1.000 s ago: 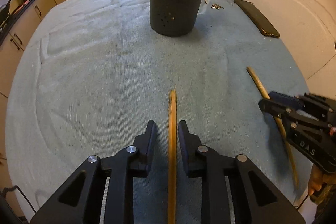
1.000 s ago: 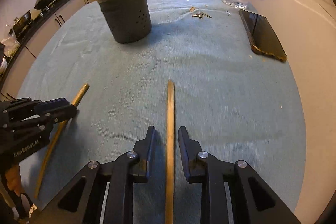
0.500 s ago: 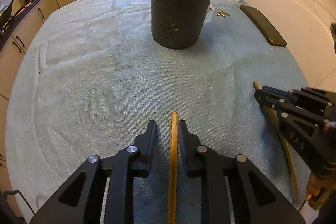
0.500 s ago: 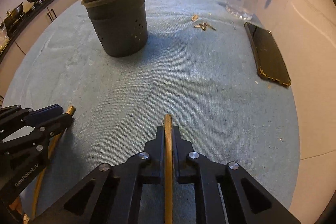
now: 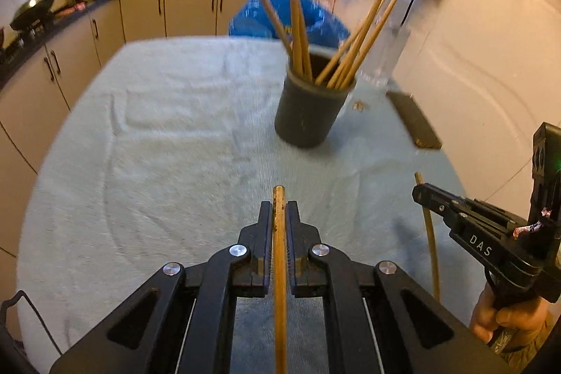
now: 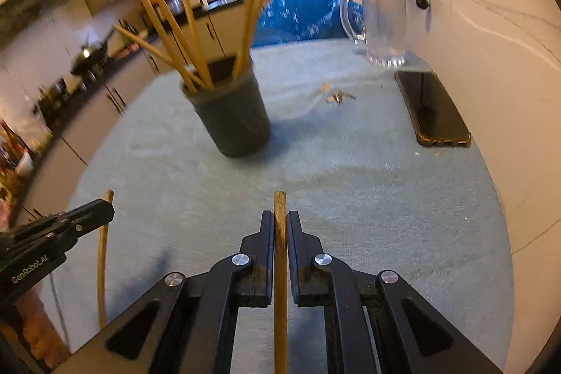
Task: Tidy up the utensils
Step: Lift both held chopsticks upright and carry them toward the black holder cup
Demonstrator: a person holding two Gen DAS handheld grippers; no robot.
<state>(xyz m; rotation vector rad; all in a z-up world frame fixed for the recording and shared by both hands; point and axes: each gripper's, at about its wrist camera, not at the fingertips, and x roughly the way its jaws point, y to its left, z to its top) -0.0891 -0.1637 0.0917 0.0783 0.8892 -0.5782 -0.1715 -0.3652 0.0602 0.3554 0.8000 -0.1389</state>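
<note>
A dark grey utensil holder (image 5: pixel 308 111) stands on the towel-covered table with several wooden sticks in it; it also shows in the right wrist view (image 6: pixel 233 118). My left gripper (image 5: pixel 279 211) is shut on a wooden stick (image 5: pixel 279 269) and holds it above the table. My right gripper (image 6: pixel 280 219) is shut on another wooden stick (image 6: pixel 280 269), also lifted. In the left wrist view the right gripper (image 5: pixel 420 193) is at the right with its stick (image 5: pixel 431 233). In the right wrist view the left gripper (image 6: pixel 101 207) is at the left with its stick (image 6: pixel 101 251).
A black phone (image 6: pixel 433 107) lies at the right side of the table near the wall. A clear glass jug (image 6: pixel 382 23) stands behind it. Small metal bits (image 6: pixel 336 97) lie between holder and phone. A light blue towel (image 5: pixel 157 146) covers the table.
Both grippers have closed on their sticks and lifted them off the table. Both views have tilted up, so the holder now looks farther away.
</note>
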